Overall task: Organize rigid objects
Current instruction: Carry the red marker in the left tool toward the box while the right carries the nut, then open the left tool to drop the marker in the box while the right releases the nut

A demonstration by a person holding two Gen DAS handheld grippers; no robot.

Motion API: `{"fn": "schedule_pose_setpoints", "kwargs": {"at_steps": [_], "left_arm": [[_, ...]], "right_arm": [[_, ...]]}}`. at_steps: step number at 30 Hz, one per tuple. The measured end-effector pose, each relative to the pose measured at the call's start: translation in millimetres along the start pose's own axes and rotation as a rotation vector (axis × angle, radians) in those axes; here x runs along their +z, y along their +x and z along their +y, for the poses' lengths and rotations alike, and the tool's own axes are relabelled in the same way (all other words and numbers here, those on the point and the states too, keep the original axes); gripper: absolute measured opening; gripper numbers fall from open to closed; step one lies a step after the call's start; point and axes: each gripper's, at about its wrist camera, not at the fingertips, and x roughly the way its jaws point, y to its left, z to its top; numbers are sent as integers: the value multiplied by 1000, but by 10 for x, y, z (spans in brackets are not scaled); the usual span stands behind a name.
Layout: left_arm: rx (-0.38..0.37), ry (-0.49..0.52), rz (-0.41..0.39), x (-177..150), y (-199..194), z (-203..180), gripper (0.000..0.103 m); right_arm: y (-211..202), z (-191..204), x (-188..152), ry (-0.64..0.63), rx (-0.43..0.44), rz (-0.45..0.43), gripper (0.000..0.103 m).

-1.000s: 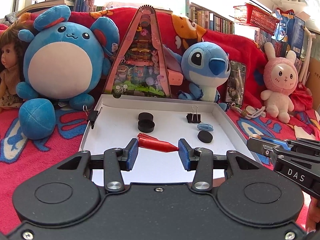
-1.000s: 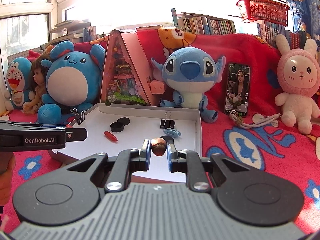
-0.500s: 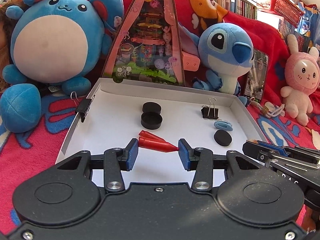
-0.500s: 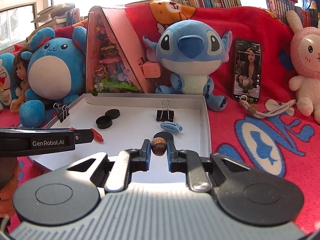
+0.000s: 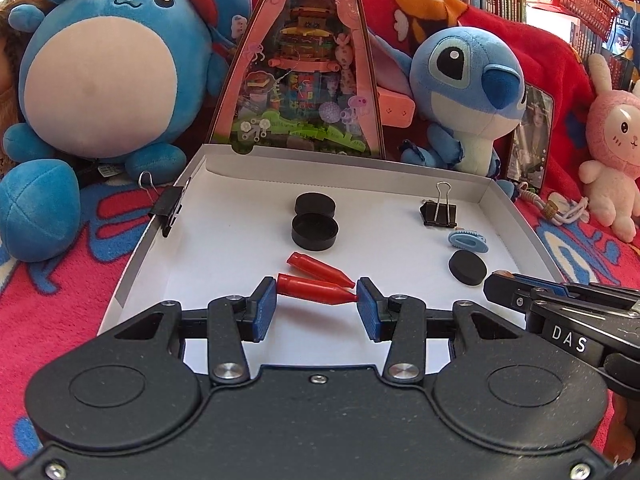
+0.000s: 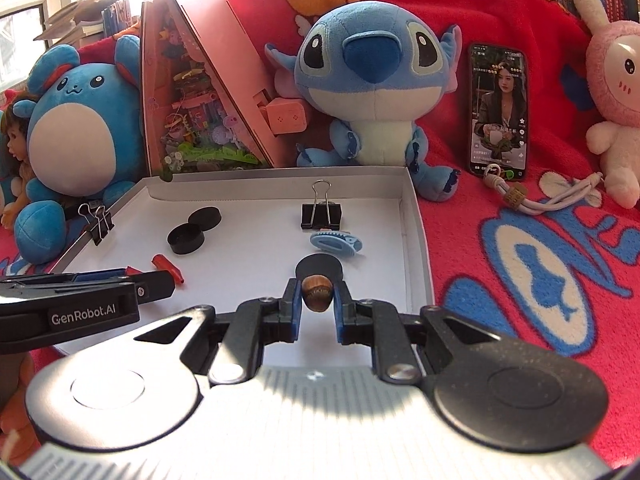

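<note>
My left gripper [image 5: 316,300] is shut on a red bullet-shaped piece [image 5: 316,289], pinched end to end between the blue pads, low over the near part of the white tray [image 5: 224,248]. A second red piece [image 5: 320,269] lies in the tray just behind it. My right gripper [image 6: 316,300] is shut on a small brown nut [image 6: 316,297], held over the tray's [image 6: 416,248] near right corner, just in front of a black disc [image 6: 320,266]. The right gripper's tip [image 5: 516,286] also pokes in at the right of the left wrist view.
In the tray lie two black caps [image 5: 315,224], a black binder clip [image 5: 439,212] and a light blue toothed clip [image 5: 467,240]. Another binder clip [image 5: 168,204] grips the left wall. Plush toys [image 6: 376,92], a pink triangular box [image 5: 304,60] and a phone [image 6: 498,108] stand behind on the red blanket.
Both grippers have come forward and down towards the tray, which now fills more of each view. The red piece and the nut stay gripped as before.
</note>
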Motion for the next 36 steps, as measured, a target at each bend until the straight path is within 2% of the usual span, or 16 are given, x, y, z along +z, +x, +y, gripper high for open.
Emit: {"fn": "schedule_pose_setpoints", "kwargs": {"at_steps": [24,26,28,32,36], "left_arm": [[28,41,-25,-28,-7,-43,43],[27,53,-38,-27,-48,-48,48],[27,70,-56,-28,-104,-63,51],[16,89,-77,-26,-215,-82,62],[6,106,-95,-34,-332,-91,70]], "right_arm": [[105,-20,-32,-6,-16,27,21],[99,-24,-35,-2,-13,23,26],[79,-35,-36,7,-9,16,27],[13,-55,-30,16,3,4,45],[-91,-58,-21,9,10,-17,48]]}}
